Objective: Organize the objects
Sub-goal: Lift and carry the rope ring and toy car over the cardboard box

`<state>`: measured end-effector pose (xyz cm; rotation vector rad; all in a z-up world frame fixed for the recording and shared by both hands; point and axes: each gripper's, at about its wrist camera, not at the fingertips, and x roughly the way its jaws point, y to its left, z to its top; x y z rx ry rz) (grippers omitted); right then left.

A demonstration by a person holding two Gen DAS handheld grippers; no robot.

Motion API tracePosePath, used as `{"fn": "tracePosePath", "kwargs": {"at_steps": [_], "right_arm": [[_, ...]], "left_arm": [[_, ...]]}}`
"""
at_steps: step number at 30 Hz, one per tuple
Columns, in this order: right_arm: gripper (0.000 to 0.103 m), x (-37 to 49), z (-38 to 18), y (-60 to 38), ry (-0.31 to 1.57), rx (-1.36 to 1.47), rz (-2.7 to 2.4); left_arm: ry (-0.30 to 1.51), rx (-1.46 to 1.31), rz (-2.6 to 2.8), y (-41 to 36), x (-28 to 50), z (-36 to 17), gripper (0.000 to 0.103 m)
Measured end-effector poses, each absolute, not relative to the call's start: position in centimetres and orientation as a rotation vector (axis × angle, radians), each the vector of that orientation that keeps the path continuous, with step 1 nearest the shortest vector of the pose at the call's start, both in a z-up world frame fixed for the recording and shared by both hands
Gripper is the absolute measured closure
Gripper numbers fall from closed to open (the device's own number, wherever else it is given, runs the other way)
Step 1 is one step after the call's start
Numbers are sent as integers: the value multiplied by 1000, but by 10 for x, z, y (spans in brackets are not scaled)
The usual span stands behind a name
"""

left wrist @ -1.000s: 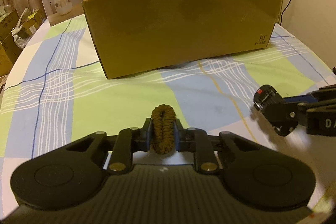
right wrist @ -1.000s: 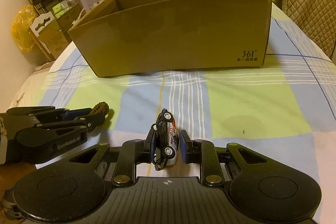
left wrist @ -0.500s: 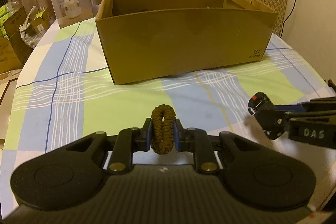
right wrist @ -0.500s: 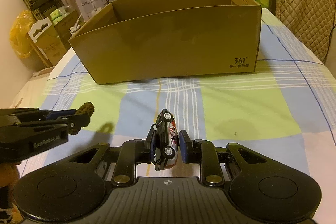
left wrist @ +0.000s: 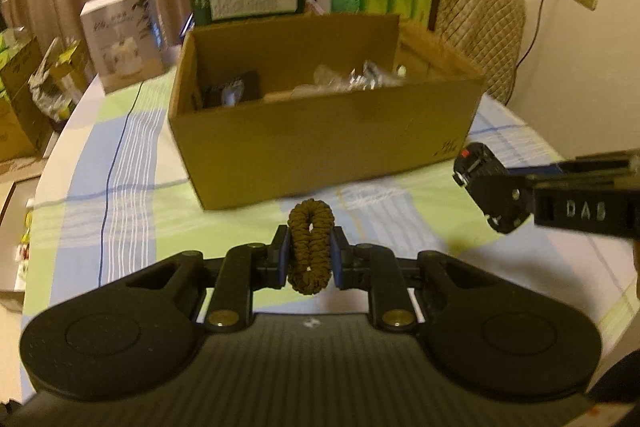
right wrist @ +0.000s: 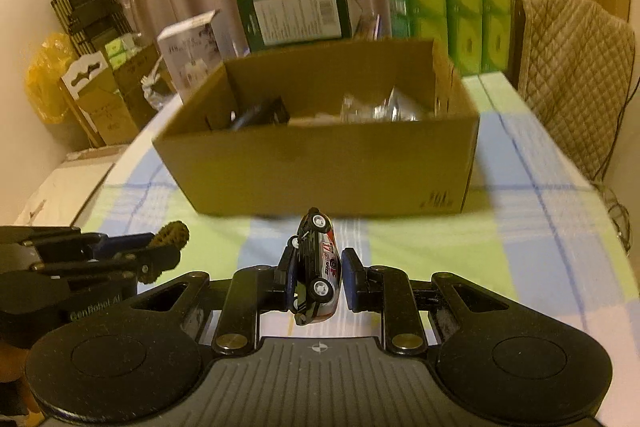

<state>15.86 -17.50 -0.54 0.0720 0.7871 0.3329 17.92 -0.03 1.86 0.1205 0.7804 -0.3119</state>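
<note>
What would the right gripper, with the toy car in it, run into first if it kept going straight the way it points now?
Most likely the near wall of the cardboard box: it stands straight ahead of the right gripper and the toy car. Depth is unclear, so the tablecloth before the box could come first.

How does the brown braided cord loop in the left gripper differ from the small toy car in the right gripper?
The brown braided cord loop is soft, single-coloured, woven; the small toy car is rigid, silver and black, with white wheels. The loop stands upright as a squeezed oval; the car is turned on its side. Both are clamped, the loop in the left gripper, the car in the right gripper, before the cardboard box.
</note>
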Motion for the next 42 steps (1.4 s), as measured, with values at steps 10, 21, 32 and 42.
{"fn": "tracePosePath", "kwargs": {"at_steps": [10,21,32,42], "right_arm": [[83,217,69,-194,748,50,346],[83,251,105,-191,732,-30,356],[83,283,95,-193,826,-30,357],[83,336,80,-201,922,22,338]], "left_arm": [[717,133,-370,-17,223,90,86],[726,150,-412,-35,262,126,86],[788,161,-404,-39,294,114,86],[860,131,-384,-41,344,92,86]]}}
